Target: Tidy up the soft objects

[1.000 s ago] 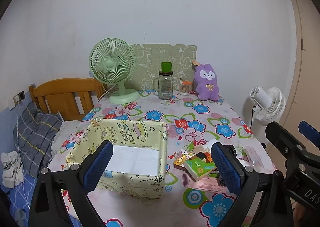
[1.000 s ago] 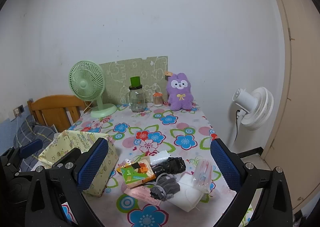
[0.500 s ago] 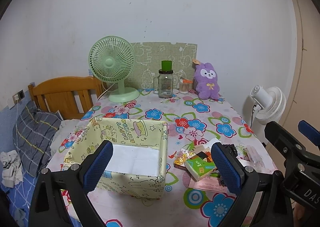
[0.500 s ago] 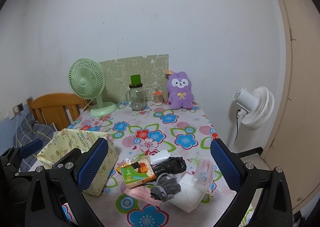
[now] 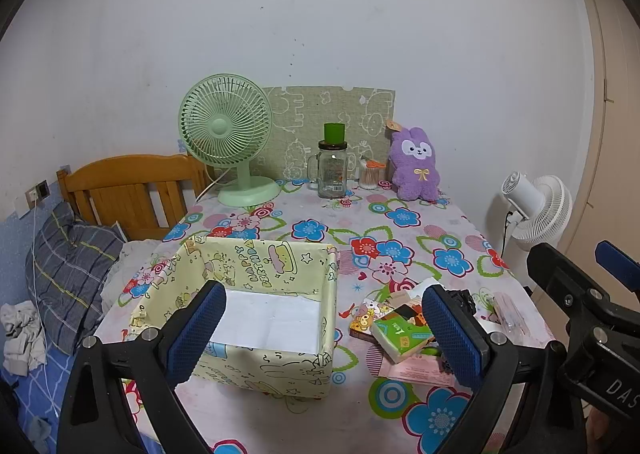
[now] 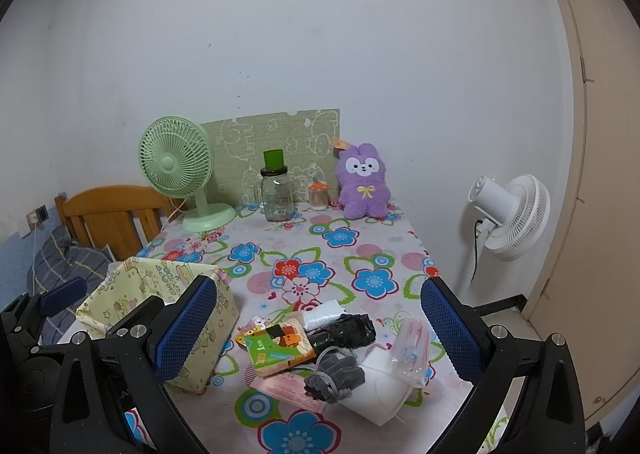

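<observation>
A yellow patterned box (image 5: 260,286) with a white floor sits on the flowered table, below my open left gripper (image 5: 324,334); it also shows at the left in the right wrist view (image 6: 132,294). A pile of small soft things lies to its right: a green tissue pack (image 6: 276,348), a black pouch (image 6: 344,332), a grey drawstring pouch (image 6: 334,374), a white mask (image 6: 376,390) and a clear packet (image 6: 410,346). My open, empty right gripper (image 6: 320,330) hangs above the pile. A purple plush rabbit (image 6: 362,183) sits at the back.
A green fan (image 5: 226,133), a glass jar with a green lid (image 5: 332,165) and a cotton-swab jar (image 5: 370,173) stand along the wall. A white fan (image 6: 510,213) stands right of the table. A wooden headboard (image 5: 132,189) and bed are at the left.
Both views have shifted slightly; the grippers stay open and empty, and nothing on the table has moved.
</observation>
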The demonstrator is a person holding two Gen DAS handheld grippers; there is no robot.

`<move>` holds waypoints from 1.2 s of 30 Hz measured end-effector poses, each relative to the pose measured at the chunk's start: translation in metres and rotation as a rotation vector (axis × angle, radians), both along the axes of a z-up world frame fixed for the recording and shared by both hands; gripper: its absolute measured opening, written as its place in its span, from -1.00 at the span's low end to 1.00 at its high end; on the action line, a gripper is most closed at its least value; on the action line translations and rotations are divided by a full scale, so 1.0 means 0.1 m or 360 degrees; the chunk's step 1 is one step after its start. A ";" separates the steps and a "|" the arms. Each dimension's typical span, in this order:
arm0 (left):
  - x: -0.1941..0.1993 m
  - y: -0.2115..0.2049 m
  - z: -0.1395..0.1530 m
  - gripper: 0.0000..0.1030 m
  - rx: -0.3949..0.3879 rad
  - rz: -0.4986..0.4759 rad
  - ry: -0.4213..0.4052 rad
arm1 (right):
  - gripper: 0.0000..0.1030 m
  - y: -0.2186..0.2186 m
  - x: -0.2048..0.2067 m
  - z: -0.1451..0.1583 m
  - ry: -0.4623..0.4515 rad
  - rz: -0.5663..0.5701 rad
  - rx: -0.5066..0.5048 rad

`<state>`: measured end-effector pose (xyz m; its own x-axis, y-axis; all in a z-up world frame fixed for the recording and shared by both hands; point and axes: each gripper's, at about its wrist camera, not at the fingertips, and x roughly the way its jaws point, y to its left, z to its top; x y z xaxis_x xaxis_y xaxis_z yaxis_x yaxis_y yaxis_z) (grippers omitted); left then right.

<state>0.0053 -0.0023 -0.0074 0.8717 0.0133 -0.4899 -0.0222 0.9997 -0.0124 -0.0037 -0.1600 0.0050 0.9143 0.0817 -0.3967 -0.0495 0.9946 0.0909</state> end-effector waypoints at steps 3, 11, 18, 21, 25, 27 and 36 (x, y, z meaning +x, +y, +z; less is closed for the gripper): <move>0.00 0.00 0.00 0.93 0.0000 0.0000 0.0000 | 1.00 0.00 0.00 0.00 0.0000 0.0000 -0.0002; -0.01 -0.01 -0.01 0.93 0.0001 0.0001 -0.0002 | 1.00 0.00 0.00 0.00 0.0002 0.0001 0.0000; -0.01 0.00 -0.01 0.93 0.0000 0.0001 -0.0001 | 1.00 0.00 0.00 0.00 0.0000 0.0000 -0.0002; -0.01 0.00 -0.01 0.93 0.0000 0.0000 -0.0002 | 1.00 0.00 -0.01 0.00 0.0001 0.0001 -0.0001; -0.01 0.00 -0.01 0.93 -0.0001 0.0000 -0.0002 | 1.00 0.01 0.00 0.00 0.0001 0.0000 -0.0002; -0.01 0.00 -0.01 0.93 -0.0001 0.0000 -0.0001 | 1.00 0.00 -0.01 0.00 0.0001 0.0001 -0.0003; -0.02 -0.01 -0.01 0.93 -0.0002 0.0001 0.0000 | 1.00 0.00 0.00 0.00 0.0002 0.0000 -0.0003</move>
<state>0.0031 -0.0028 -0.0088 0.8717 0.0133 -0.4898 -0.0231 0.9996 -0.0139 -0.0041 -0.1599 0.0050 0.9137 0.0807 -0.3983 -0.0491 0.9948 0.0890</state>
